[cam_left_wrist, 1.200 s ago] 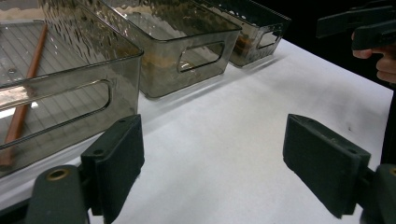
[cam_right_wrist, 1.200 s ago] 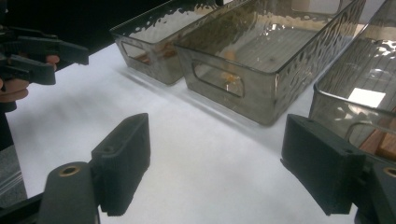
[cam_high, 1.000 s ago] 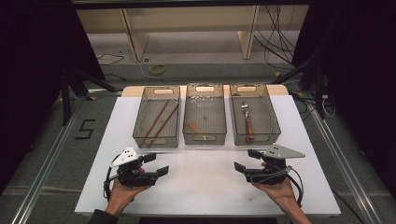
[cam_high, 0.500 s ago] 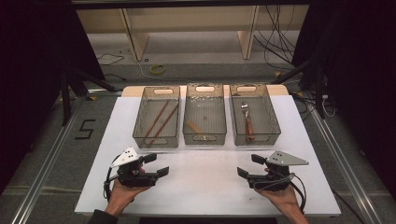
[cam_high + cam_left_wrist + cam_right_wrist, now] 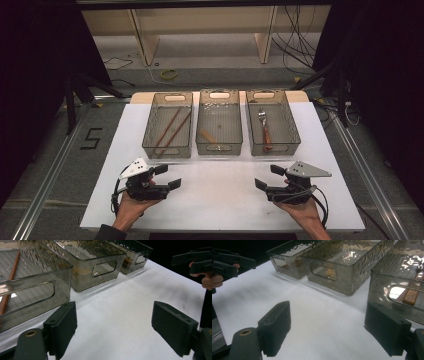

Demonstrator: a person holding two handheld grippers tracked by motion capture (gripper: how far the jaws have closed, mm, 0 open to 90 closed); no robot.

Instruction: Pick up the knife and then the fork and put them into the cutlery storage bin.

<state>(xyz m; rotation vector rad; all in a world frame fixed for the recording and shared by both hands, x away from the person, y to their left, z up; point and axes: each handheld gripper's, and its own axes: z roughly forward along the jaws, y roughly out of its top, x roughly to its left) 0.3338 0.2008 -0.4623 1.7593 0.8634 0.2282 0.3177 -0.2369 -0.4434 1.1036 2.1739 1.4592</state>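
Three smoky clear bins stand in a row at the back of the white table. The left bin (image 5: 166,150) holds two brown chopsticks (image 5: 169,131). A small wooden piece (image 5: 207,136) lies in the middle bin (image 5: 219,148), and a fork (image 5: 264,131) with a wooden handle lies in the right bin (image 5: 274,148). My left gripper (image 5: 170,176) rests open near the front left, with nothing between its jaws. My right gripper (image 5: 267,176) is open and bare at the front right. The two point inward toward each other. In the left gripper view, my left gripper (image 5: 113,325) spans bare table beside the chopstick (image 5: 10,282).
White table (image 5: 220,200) lies between the hands and in front of the bins. Metal rails run along both table sides. Cables (image 5: 300,45) and shelf legs lie on the floor behind. The fork's handle (image 5: 410,296) shows through the nearest bin's wall (image 5: 384,282).
My right gripper has drifted slightly back toward the front edge of the table. The left gripper has stayed in place, and both remain open.
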